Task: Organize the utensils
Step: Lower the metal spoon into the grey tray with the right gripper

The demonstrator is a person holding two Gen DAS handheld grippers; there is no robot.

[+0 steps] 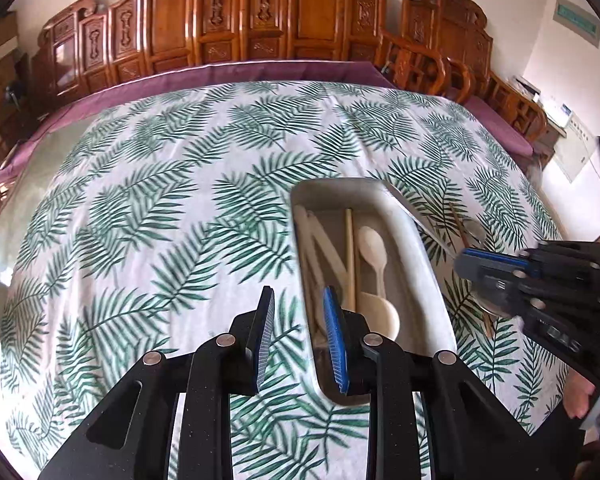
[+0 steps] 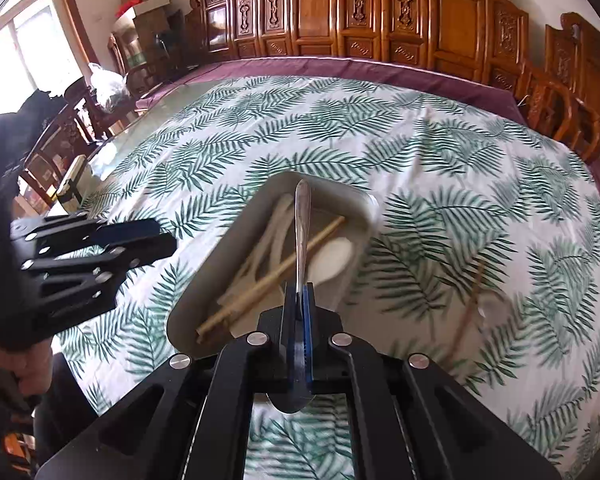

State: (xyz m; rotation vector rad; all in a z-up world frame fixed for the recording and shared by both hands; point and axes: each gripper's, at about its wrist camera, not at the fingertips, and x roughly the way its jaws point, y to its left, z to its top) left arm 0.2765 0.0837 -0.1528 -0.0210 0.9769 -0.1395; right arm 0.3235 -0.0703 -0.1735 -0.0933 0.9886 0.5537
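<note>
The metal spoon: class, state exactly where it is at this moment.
In the right wrist view the metal spoon is clamped in the shut right gripper, its handle pointing out above the white tray, which holds chopsticks and pale spoons.

Left gripper (image 1: 299, 300): jaws parted a little, nothing between the pads, pitched steeply down, tips over the near-left rim of the white tray (image 1: 428, 264). Right gripper (image 2: 300, 296): jaws clamped tight on a metal spoon (image 2: 301, 236), also pitched down, hanging over the near end of the tray with its tips toward the far end. Person's hand (image 2: 24, 364) grips the left gripper's body, left of the tray.
</note>
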